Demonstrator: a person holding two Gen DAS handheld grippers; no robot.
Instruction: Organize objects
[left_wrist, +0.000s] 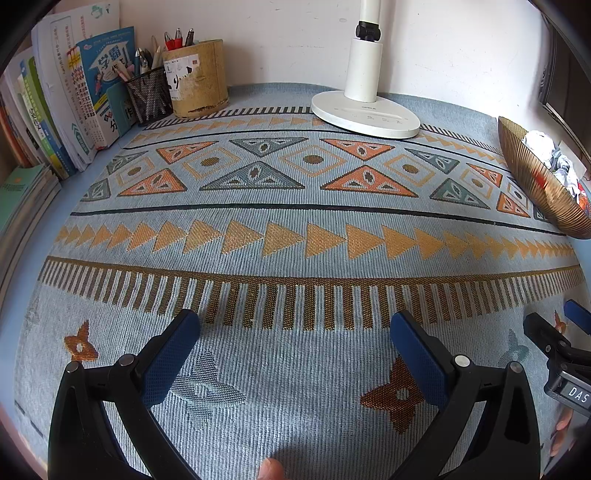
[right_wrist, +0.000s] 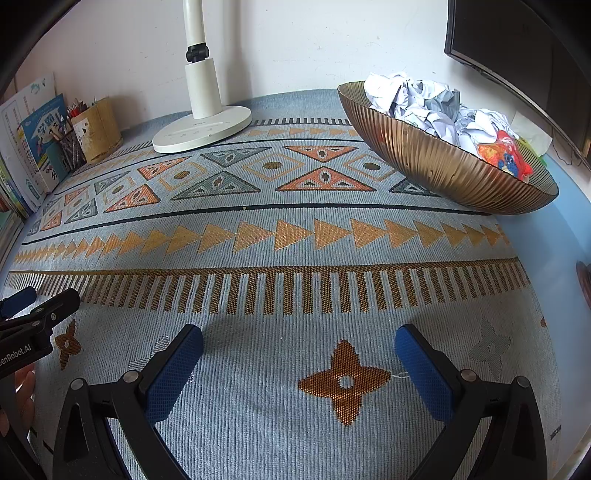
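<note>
My left gripper (left_wrist: 293, 328) is open and empty, low over the patterned blue cloth (left_wrist: 295, 221) near the desk's front. My right gripper (right_wrist: 299, 341) is open and empty too, beside it to the right; it shows at the right edge of the left wrist view (left_wrist: 554, 328). A ribbed bronze bowl (right_wrist: 443, 166) at the back right holds crumpled white paper (right_wrist: 424, 103) and an orange wrapper (right_wrist: 502, 153). The bowl also shows in the left wrist view (left_wrist: 535, 184). A bamboo pen pot (left_wrist: 197, 83) and a black mesh pen cup (left_wrist: 149, 94) stand at the back left.
A white desk lamp's base (left_wrist: 365, 112) stands at the back middle. Books (left_wrist: 74, 103) lean against the left wall, with a stack (left_wrist: 22, 199) lying flat in front. A dark monitor (right_wrist: 517, 44) stands behind the bowl. The left gripper's tip shows at the right wrist view's left edge (right_wrist: 33, 306).
</note>
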